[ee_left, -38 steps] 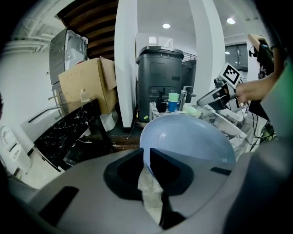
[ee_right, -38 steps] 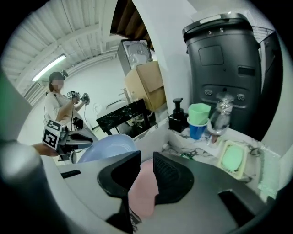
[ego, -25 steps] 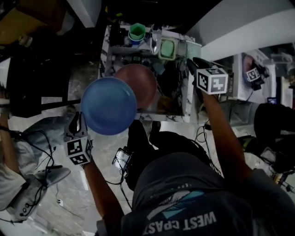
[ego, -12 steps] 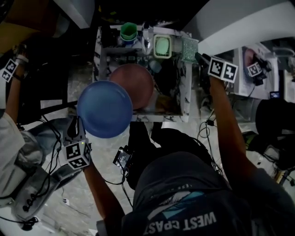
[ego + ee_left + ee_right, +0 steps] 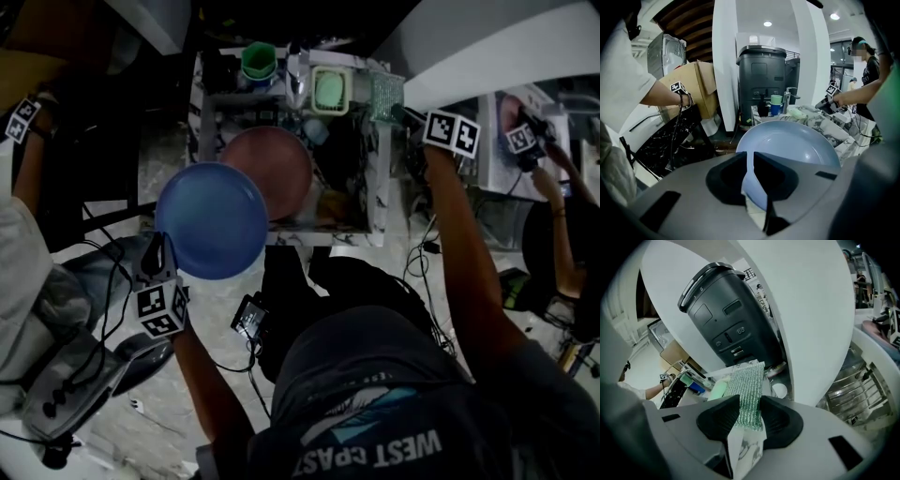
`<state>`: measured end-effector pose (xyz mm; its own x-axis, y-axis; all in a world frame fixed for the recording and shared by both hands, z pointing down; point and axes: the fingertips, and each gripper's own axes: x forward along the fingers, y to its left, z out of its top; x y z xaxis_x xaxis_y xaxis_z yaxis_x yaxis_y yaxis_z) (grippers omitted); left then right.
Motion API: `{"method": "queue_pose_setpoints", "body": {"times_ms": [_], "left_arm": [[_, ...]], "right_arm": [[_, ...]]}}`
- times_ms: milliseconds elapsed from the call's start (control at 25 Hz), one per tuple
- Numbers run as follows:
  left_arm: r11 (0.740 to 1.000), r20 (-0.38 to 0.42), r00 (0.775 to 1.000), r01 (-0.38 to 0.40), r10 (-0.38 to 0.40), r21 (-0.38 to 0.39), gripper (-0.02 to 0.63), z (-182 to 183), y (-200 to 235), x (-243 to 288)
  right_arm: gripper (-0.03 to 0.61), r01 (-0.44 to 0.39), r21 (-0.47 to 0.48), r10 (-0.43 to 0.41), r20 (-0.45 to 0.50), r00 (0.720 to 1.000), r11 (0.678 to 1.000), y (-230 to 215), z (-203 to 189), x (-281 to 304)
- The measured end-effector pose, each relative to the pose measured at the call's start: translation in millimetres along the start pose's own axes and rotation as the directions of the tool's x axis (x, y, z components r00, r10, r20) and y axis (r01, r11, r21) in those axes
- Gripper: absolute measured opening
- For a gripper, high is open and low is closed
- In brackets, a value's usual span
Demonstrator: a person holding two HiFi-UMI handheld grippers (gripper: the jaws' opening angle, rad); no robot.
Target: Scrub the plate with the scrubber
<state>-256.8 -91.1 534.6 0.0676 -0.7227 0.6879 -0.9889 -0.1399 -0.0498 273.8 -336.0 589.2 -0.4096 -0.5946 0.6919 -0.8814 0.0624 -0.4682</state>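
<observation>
A blue plate (image 5: 211, 220) hangs tilted in front of the sink's left front corner, and my left gripper (image 5: 157, 255) is shut on its near rim. In the left gripper view the plate (image 5: 792, 145) rises from between the jaws of the left gripper (image 5: 752, 161). A green mesh scrubber (image 5: 385, 97) lies on the sink's back right rim. My right gripper (image 5: 408, 116) is at its near end. In the right gripper view the scrubber (image 5: 746, 390) fills the gap of the right gripper (image 5: 749, 411). Those jaws have just been closing and touch both of its edges.
A pink plate (image 5: 272, 169) leans inside the marbled sink (image 5: 375, 192). A green cup (image 5: 259, 61), a faucet (image 5: 297, 77) and a pale green dish (image 5: 330, 92) line the back rim. A dark bin (image 5: 726, 315) stands behind. Other people work at left (image 5: 23, 117) and right (image 5: 525, 136).
My right gripper has moved from above the sink's right side towards the back rim, rolled, and come down over the scrubber. The left gripper and the blue plate have barely shifted.
</observation>
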Motion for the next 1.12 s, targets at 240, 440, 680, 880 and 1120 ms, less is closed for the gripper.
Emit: {"method": "queue_pose_setpoints", "body": {"times_ms": [240, 440, 680, 880, 1120], "left_arm": [[1.0, 0.002, 1.0, 0.003, -0.003, -0.01, 0.046, -4, -1, 0], [1.0, 0.01, 1.0, 0.008, -0.008, -0.024, 0.046, -6, -4, 0], [0.999, 0.031, 1.0, 0.006, -0.005, -0.032, 0.046, -7, -2, -3], [0.999, 0.044, 0.999, -0.001, 0.003, -0.047, 0.046, -7, 1, -6], [0.998, 0.063, 0.998, 0.0, 0.004, -0.065, 0.046, -9, 2, -7]], "right_arm": [[0.086, 0.031, -0.011, -0.031, 0.008, 1.0, 0.999, 0, 2, -3], [0.041, 0.038, -0.017, -0.038, 0.013, 0.999, 0.999, 3, 0, -8], [0.04, -0.005, -0.082, 0.007, 0.03, 1.0, 0.997, 28, 6, -38], [0.04, -0.091, -0.195, 0.087, -0.027, 0.996, 0.977, 82, -11, -67], [0.04, -0.28, -0.281, 0.243, -0.159, 0.957, 0.918, 172, -75, -73]]}}
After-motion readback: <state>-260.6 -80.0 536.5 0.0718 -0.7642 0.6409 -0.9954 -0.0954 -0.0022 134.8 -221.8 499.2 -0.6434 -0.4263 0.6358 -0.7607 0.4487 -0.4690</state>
